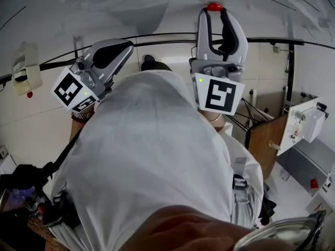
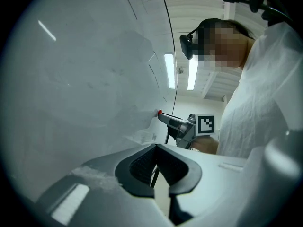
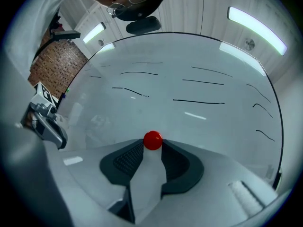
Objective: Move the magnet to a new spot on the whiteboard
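A small red round magnet (image 1: 213, 6) (image 3: 152, 140) sticks to the whiteboard (image 1: 131, 9) (image 3: 189, 108). My right gripper (image 1: 213, 11) (image 3: 152, 144) points at the board with the magnet between its two tips, and both pads touch its sides. My left gripper (image 1: 127, 45) (image 2: 155, 146) hangs to the left, close to the board, shut with nothing in it. From the left gripper view the magnet (image 2: 160, 112) shows as a red dot at the tip of the right gripper (image 2: 164, 117), against the board (image 2: 85, 79).
Thin black marker lines (image 3: 199, 101) cross the board above the magnet. The board's black lower frame (image 1: 157, 37) runs under both grippers. A white holder (image 1: 26, 69) hangs at the left. A brown panel (image 1: 267, 140) and a white box (image 1: 303, 122) stand at the right.
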`<state>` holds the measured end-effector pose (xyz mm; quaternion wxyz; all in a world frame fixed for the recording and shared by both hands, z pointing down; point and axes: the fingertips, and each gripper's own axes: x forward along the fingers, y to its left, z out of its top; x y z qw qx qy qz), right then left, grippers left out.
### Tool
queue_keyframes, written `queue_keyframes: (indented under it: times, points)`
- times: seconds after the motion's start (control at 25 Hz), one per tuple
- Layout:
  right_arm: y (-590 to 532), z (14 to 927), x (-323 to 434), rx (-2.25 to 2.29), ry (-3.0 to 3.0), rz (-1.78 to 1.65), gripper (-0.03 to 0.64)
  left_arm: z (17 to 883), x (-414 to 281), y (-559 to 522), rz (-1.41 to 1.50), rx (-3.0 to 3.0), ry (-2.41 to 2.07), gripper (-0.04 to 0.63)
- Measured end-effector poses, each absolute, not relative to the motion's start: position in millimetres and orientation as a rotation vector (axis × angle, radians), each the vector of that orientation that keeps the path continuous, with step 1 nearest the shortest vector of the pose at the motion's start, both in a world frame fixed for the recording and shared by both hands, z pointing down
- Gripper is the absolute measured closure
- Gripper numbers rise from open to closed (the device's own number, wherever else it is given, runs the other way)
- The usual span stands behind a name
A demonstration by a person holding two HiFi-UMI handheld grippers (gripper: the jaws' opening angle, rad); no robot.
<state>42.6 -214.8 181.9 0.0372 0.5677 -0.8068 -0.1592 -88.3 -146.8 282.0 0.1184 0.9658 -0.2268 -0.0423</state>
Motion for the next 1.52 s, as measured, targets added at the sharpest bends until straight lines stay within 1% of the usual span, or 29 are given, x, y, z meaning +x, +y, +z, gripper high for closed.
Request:
queue_keyframes:
  times: [0.24, 0.4, 0.52, 0.72, 0.84, 0.92, 1.04, 1.16, 1.36, 1.52]
  points:
    - [-247.7, 173.8, 79.6, 1.774, -2.446, -0.515, 0.495, 285.0, -84.5, -163.6, -0.091, 2.788, -0.707, 0.589]
    - [-218.8, 170.4, 69.3, 1.764, -2.446, -0.515, 0.495, 293.2, -99.7, -141.5, -0.118, 2.758, -0.724, 0.589]
    - [-194.2, 168.5, 73.3, 1.785, -2.41, -0.516, 0.495, 298.0, -97.3, -130.3, -0.117, 2.751, -0.678, 0.589]
    - [-167.2, 197.9, 117.7, 1.919, -2.333, -0.405, 0.495, 296.5, -93.5, -148.8, -0.022, 2.778, -0.68, 0.589]
    - [-159.9, 205.6, 133.8, 1.983, -2.265, -0.4, 0.495, 289.8, -106.5, -152.6, -0.017, 2.806, -0.728, 0.589]
    - [-162.9, 198.1, 128.3, 2.0, -2.282, -0.402, 0.495, 286.8, -123.9, -157.9, -0.037, 2.802, -0.809, 0.589]
    - [-149.7, 187.0, 120.8, 1.973, -2.317, -0.47, 0.495, 276.8, -136.3, -151.7, -0.16, 2.76, -0.916, 0.589]
    - [-95.7, 189.2, 149.6, 1.93, -2.298, -0.521, 0.495, 281.3, -101.9, -107.1, -0.195, 2.728, -0.923, 0.589]
    - [-22.5, 208.4, 228.1, 1.979, -2.236, -0.454, 0.495, 290.1, -26.6, -51.4, -0.145, 2.795, -0.809, 0.589]
    - [16.3, 224.1, 275.4, 1.997, -2.219, -0.403, 0.495, 292.5, -7.1, -14.6, -0.106, 2.827, -0.892, 0.589]
